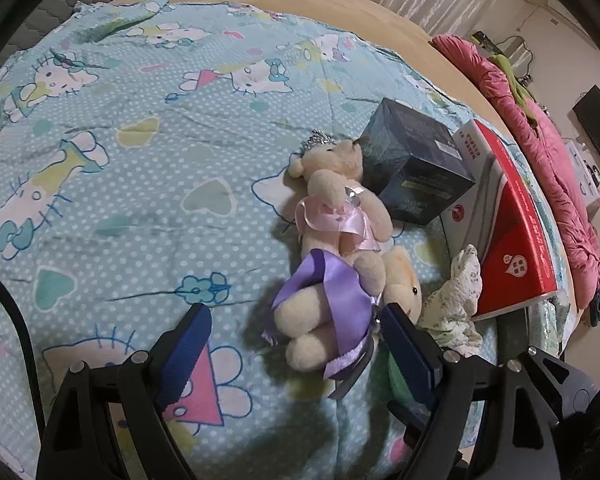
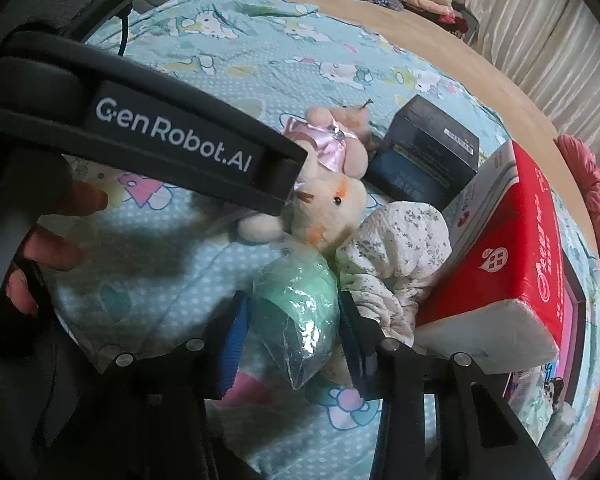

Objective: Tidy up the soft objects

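Two cream teddy bears lie on the Hello Kitty blanket [image 1: 120,168]: one in a pink dress [image 1: 336,204] and one in a purple dress [image 1: 328,316]. My left gripper [image 1: 296,344] is open, its blue pads either side of the purple-dress bear's legs. A white floral cloth [image 1: 456,300] lies beside the bears. In the right wrist view my right gripper [image 2: 296,328] is shut on a green item in a clear plastic bag [image 2: 300,308]. The purple-dress bear's head [image 2: 328,208], the pink-dress bear [image 2: 332,144] and the floral cloth [image 2: 396,256] lie just beyond it.
A dark box [image 1: 416,160] and a red-and-white box [image 1: 512,232] stand right of the bears. A pink quilt [image 1: 540,152] runs along the bed's right edge. The left gripper's body [image 2: 172,136] and the person's fingers [image 2: 52,248] cross the right wrist view.
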A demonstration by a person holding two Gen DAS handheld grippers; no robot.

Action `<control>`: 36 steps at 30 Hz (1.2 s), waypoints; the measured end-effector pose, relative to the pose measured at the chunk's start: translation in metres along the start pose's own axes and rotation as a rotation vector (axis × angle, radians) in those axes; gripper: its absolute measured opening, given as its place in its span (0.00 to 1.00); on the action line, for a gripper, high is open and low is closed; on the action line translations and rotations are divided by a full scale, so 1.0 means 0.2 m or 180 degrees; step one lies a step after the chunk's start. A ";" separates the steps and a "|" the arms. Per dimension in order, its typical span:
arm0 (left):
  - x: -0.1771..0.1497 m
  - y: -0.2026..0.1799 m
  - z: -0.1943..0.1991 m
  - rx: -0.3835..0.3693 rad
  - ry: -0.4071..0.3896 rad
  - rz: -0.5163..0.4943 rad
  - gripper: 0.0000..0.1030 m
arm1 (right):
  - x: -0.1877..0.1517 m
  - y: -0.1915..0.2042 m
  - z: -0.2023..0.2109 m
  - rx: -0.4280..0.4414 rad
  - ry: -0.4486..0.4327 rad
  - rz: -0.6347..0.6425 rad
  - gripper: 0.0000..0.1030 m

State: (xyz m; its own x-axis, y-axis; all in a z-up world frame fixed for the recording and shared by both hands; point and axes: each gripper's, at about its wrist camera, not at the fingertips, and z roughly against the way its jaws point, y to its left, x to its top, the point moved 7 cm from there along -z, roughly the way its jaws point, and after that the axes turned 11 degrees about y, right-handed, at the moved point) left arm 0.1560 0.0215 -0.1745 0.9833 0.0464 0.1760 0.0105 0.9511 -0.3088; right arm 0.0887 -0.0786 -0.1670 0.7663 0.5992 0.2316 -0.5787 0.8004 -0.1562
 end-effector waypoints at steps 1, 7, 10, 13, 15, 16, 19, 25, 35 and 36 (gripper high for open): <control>0.00 0.00 -0.01 -0.0004 0.0005 -0.0011 0.83 | 0.00 0.00 0.00 0.0011 -0.0001 -0.0012 0.41; 0.02 -0.04 -0.01 -0.0142 -0.0050 -0.0045 0.72 | 0.00 -0.07 0.01 0.0300 -0.0077 -0.0231 0.39; 0.02 -0.05 -0.01 -0.0252 -0.0051 -0.0053 0.59 | 0.00 -0.09 0.03 0.0464 -0.0125 -0.0323 0.39; 0.02 -0.08 0.00 -0.0333 -0.0049 -0.0103 0.47 | 0.00 -0.09 0.05 0.0522 -0.0155 -0.0353 0.39; 0.01 -0.09 0.01 -0.0316 -0.0070 -0.0164 0.43 | 0.00 -0.09 0.07 0.0583 -0.0187 -0.0376 0.38; 0.01 -0.10 0.02 -0.0321 -0.0087 -0.0174 0.42 | 0.00 -0.09 0.08 0.0624 -0.0206 -0.0398 0.38; 0.00 -0.10 0.07 -0.0353 -0.0174 -0.0172 0.27 | -0.02 -0.07 0.14 0.0730 -0.0270 -0.0477 0.38; -0.05 -0.11 0.17 -0.0316 -0.0271 -0.0221 0.20 | -0.04 -0.10 0.22 0.0818 -0.0386 -0.0616 0.38; -0.11 -0.15 0.28 -0.0209 -0.0368 -0.0336 0.15 | -0.08 -0.13 0.34 0.0840 -0.0542 -0.0737 0.38; -0.12 -0.15 0.31 -0.0183 -0.0395 -0.0340 0.15 | -0.08 -0.13 0.35 0.0840 -0.0559 -0.0749 0.38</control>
State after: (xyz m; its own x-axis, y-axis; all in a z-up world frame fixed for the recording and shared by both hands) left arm 0.1207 0.0107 -0.1122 0.9461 -0.0133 0.3237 0.1276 0.9337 -0.3345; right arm 0.0722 -0.1103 -0.0996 0.8405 0.3699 0.3960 -0.4622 0.8707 0.1678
